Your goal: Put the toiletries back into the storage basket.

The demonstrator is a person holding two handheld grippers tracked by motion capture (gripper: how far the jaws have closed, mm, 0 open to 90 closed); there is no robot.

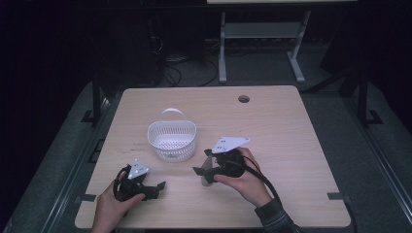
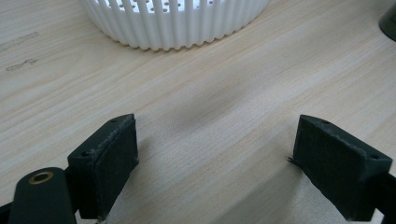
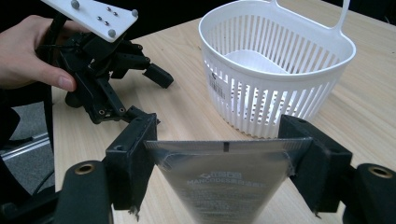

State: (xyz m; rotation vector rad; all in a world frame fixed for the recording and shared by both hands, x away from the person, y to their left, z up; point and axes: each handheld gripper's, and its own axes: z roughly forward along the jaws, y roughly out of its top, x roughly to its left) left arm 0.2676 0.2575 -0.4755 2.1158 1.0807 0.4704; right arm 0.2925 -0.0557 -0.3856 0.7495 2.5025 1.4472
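A silver-grey tube (image 3: 223, 184) with printed text has its flat crimped end spanning the jaws of my right gripper (image 3: 224, 156), and both pads touch its edges. From above, the tube (image 1: 209, 169) shows as a grey patch in my right gripper (image 1: 203, 162), just right of the white slatted basket (image 1: 172, 124). My left gripper (image 1: 156, 186) rests low at the table's front left, open with bare wood between its pads (image 2: 112, 158). The basket's wall (image 2: 177, 28) stands ahead of it. From the right gripper view, the left gripper (image 3: 148, 93) lies beyond the tube, held by a hand.
The basket (image 3: 261, 93) has a thin loop handle and a barcode label on its wall; a pale flat shape lies inside. A cable hole (image 1: 244, 99) sits near the table's far edge. A desk frame and cables stand on the floor behind.
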